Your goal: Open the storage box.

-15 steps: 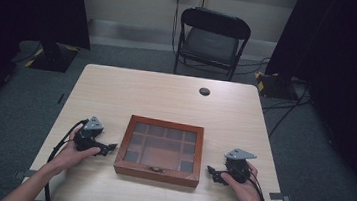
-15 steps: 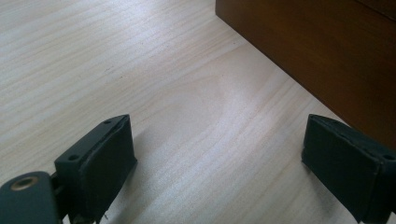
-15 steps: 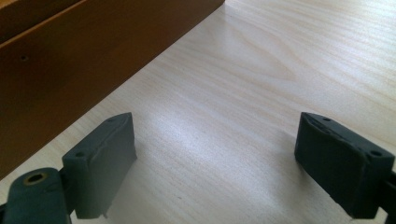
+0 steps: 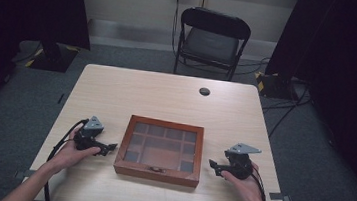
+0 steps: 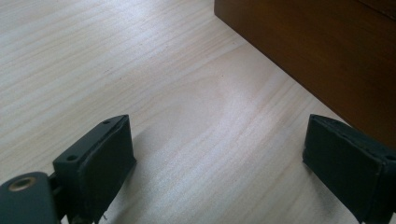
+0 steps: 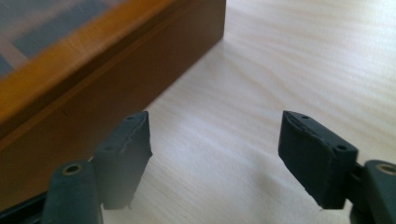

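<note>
1. The surface [image 4: 166,99] is showing whole in the high view as a pale, rounded-cornered rectangle of light wood laminate; the two gripper views are bringing out its fine straight grain, which the high view is smoothing over.
2. A black folding chair [image 4: 212,38] is standing on grey carpet beyond the far edge, with dark curtains hanging at both sides.
3. The wooden box [image 4: 160,150] is lying flat near the front edge of the surface, midway between the two hands. From above it is reading as a reddish-brown frame around a glass lid, with a grid of compartments showing through and a small metal clasp at the middle of its front wall. The left gripper view is catching just a plain dark side wall [image 5: 322,51], smooth and matte; the right gripper view is giving the lighter orange-brown lid frame and a strip of glass [image 6: 88,60] above its own side wall.
4. The left hand-held gripper [image 4: 109,147] is resting on the surface just left of the box, its jaws standing wide with bare surface between them. Its pads [image 5: 109,161] are looking like thick black blocks with soft, slightly worn faces.
5. The right hand-held gripper [image 4: 212,164] is sitting just right of the box, jaws likewise spread wide and gripping nothing; the pad [image 6: 310,151] is showing screw holes along its top edge.
6. A small dark round grommet [image 4: 204,91] is sitting near the far edge.
</note>
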`<state>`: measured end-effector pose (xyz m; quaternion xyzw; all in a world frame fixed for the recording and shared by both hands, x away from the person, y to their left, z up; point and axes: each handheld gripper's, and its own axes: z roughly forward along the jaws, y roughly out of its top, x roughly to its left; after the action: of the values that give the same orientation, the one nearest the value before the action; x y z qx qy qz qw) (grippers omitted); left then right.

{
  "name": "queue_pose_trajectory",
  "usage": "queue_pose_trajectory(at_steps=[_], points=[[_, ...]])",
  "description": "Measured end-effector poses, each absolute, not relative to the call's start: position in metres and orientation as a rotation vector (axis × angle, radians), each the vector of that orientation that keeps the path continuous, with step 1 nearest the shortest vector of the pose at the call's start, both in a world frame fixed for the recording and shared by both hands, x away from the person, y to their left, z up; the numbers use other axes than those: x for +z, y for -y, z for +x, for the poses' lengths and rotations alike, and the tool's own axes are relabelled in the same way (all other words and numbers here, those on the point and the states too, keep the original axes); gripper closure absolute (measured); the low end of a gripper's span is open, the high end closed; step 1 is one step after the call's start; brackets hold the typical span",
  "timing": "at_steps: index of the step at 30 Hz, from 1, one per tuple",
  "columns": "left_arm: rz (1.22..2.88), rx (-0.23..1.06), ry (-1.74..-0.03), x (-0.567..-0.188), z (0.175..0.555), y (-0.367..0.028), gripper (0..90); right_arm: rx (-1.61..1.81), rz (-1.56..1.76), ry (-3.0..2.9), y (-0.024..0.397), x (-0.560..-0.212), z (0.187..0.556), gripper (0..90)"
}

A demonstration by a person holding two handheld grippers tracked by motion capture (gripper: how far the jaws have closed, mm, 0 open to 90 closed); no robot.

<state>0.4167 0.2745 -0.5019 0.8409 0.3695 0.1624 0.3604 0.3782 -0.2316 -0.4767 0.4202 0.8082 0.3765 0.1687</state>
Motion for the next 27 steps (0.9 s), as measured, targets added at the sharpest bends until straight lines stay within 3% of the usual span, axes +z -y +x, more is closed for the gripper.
queue_pose_trajectory(at_steps=[13,20,27], points=[[2.167,0.418,-0.952,-0.502,0.417,-0.274,7.8,1.289,1.164,-2.362,0.223,-0.444,0.371,40.7],[2.168,0.418,-0.951,-0.502,0.417,-0.275,7.8,1.372,1.139,-2.408,0.206,-0.434,0.365,39.0],[2.164,0.417,-0.960,-0.502,0.418,-0.274,6.6,1.414,1.085,-2.483,0.183,-0.426,0.363,51.5]])
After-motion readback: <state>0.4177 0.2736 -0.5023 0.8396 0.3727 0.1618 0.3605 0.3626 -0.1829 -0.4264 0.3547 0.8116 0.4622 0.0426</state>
